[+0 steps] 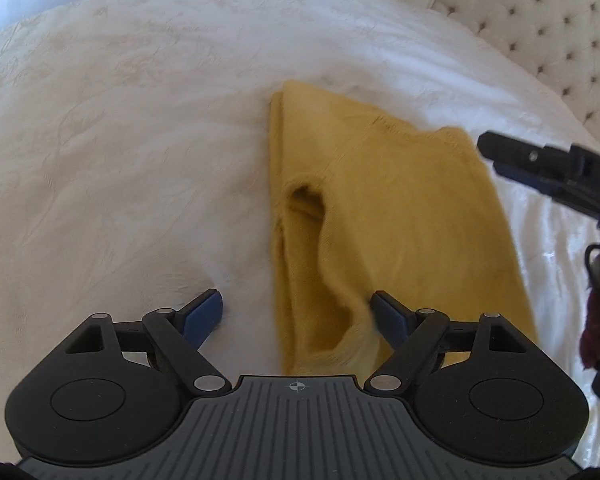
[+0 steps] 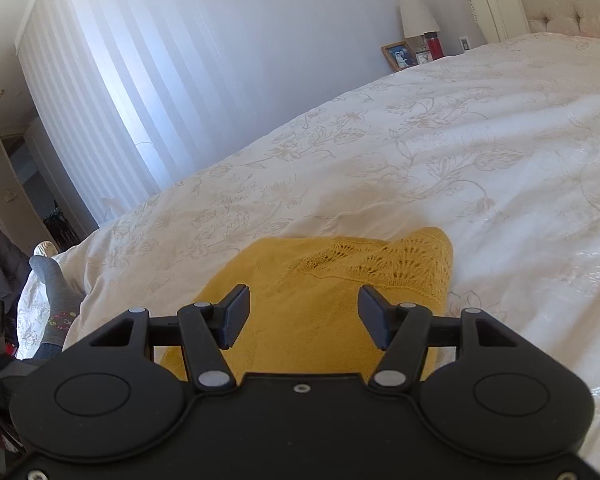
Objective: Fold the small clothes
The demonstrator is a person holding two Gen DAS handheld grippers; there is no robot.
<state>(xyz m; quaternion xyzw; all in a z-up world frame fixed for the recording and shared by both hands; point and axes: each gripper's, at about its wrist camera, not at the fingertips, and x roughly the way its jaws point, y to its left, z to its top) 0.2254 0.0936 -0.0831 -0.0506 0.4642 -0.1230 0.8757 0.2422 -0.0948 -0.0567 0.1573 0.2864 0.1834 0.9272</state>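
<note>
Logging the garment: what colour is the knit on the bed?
Mustard yellow knit, lacy openwork at one end; best in the right wrist view.

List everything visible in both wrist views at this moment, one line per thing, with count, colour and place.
knit garment: one, mustard yellow, partly folded on the bed, in front of both tongs
bedspread: one, cream with floral pattern, covers the bed
headboard: one, cream, tufted, at the bed's head
lamp: one, white shade, on the far bedside
photo frame: one, wooden, beside the lamp
red bottle: one, by the lamp
vertical blinds: white, along the far wall
sock: one, grey, patterned, on a foot at the bed's edge
left tongs: black, blue pads, open, straddling the garment's near edge
right tongs: black, open, above the garment
</note>
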